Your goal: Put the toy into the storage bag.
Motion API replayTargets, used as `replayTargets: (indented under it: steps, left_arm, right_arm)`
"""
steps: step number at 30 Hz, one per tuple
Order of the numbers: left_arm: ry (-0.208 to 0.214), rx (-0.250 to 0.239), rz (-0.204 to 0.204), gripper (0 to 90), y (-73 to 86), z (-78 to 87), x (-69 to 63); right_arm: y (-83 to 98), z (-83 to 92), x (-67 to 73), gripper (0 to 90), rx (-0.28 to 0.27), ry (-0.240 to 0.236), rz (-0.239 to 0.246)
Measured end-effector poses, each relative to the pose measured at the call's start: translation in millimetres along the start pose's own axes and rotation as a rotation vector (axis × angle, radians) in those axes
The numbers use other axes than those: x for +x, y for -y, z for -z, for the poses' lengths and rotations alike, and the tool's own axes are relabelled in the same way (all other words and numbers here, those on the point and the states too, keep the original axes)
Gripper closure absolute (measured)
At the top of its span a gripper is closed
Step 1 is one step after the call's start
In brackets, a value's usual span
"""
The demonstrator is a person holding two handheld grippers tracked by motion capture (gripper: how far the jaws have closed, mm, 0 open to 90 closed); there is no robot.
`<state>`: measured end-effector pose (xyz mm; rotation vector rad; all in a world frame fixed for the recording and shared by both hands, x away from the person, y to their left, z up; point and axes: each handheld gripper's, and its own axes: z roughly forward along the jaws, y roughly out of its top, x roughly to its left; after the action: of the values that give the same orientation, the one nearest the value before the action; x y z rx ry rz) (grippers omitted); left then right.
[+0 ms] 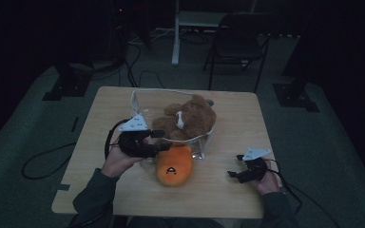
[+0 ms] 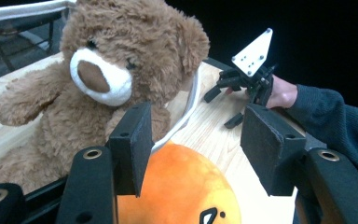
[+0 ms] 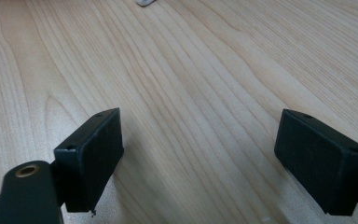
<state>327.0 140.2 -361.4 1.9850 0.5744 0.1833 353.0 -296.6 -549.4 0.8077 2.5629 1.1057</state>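
Note:
A brown teddy bear (image 1: pixel 185 118) (image 2: pixel 121 60) sits in a clear container with a white rim (image 1: pixel 171 91) (image 2: pixel 191 102) at the middle of the wooden table (image 1: pixel 104 118). An orange plush toy (image 1: pixel 173 166) (image 2: pixel 177 186) lies against the container's near side. My left gripper (image 1: pixel 160 140) (image 2: pixel 196 135) hovers at the near rim, just over the orange toy's top. Its jaws stand apart, and no pad presses on anything. My right gripper (image 1: pixel 235 166) (image 2: pixel 220 111) (image 3: pixel 200 144) rests low at the table's right side, open, with bare wood (image 3: pixel 168 70) between its jaws.
A folding chair (image 1: pixel 237 42) and a white post (image 1: pixel 176 33) stand on the floor beyond the table. Black cables (image 1: pixel 43 164) trail over the floor at the left. The table's near edge is close under my forearms. A small white object (image 3: pixel 144 2) lies ahead of the right gripper.

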Motion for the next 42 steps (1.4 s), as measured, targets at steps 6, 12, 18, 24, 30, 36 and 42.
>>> replayTargets:
  steps: [6, 12, 18, 24, 30, 36, 42]
  left_arm:
    - [0.0, 0.006, 0.008, 43.5, 5.1, -1.5, 1.1]
    - [0.002, 0.013, 0.022, 43.5, 11.3, -4.1, 2.0]
    - [0.005, 0.018, 0.032, 43.2, 16.5, -6.4, 3.6]
    - [0.012, 0.013, 0.035, 43.2, 21.8, -6.9, 4.9]
    - [0.019, 0.018, 0.049, 43.2, 28.5, -10.4, 6.6]
    - [0.012, 0.028, 0.06, 43.4, 34.4, -12.5, 8.0]
    - [0.015, 0.034, 0.053, 43.4, 39.1, -13.5, 7.1]
  right_arm:
    - [0.0, -0.1, 0.0, 14.6, 0.0, 0.0, 0.0]
    - [0.0, 0.1, 0.2, 14.6, 0.0, 0.0, -0.003]
    - [0.0, 0.1, 0.1, 14.6, 0.001, 0.0, -0.001]
    - [0.0, 0.0, 0.1, 14.6, 0.001, 0.0, -0.001]
    - [0.0, 0.0, 0.1, 14.7, 0.0, 0.0, -0.002]
    - [0.0, 0.0, 0.1, 14.6, 0.0, 0.0, -0.002]
    - [0.0, -0.1, -0.1, 14.6, -0.002, 0.0, 0.001]
